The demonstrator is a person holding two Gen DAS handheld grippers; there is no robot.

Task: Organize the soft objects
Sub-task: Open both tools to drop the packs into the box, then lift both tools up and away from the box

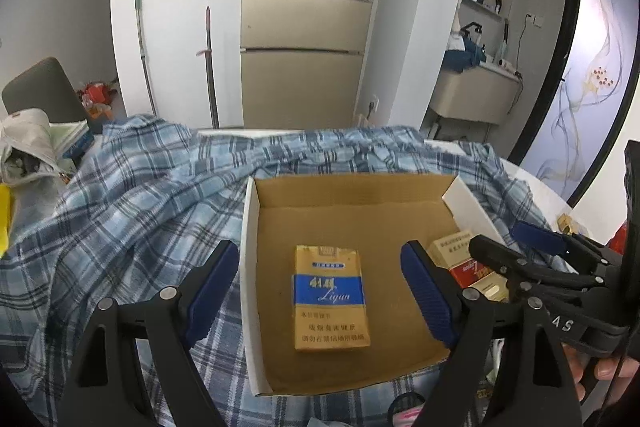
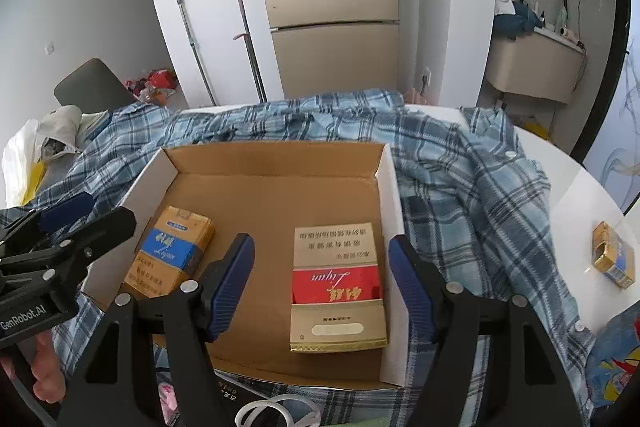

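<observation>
Yellow pack [image 1: 331,297] between open left tool [image 1: 320,291] pads.

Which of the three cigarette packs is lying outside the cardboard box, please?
The small yellow-and-blue pack lying alone on the white table, right of the plaid shirt. The larger yellow-and-blue pack and the red pack lie inside the cardboard box.

You had two soft cigarette packs lying flat in the open cardboard box [image 2: 276,163]: a yellow pack with a blue band [image 1: 331,297] toward its left side, a red-and-gold pack [image 2: 337,287] by its right wall. The box sat on a rumpled blue plaid shirt [image 2: 460,167]. Another yellow pack [image 2: 614,255] lay apart on the white counter [image 2: 580,187].
</observation>
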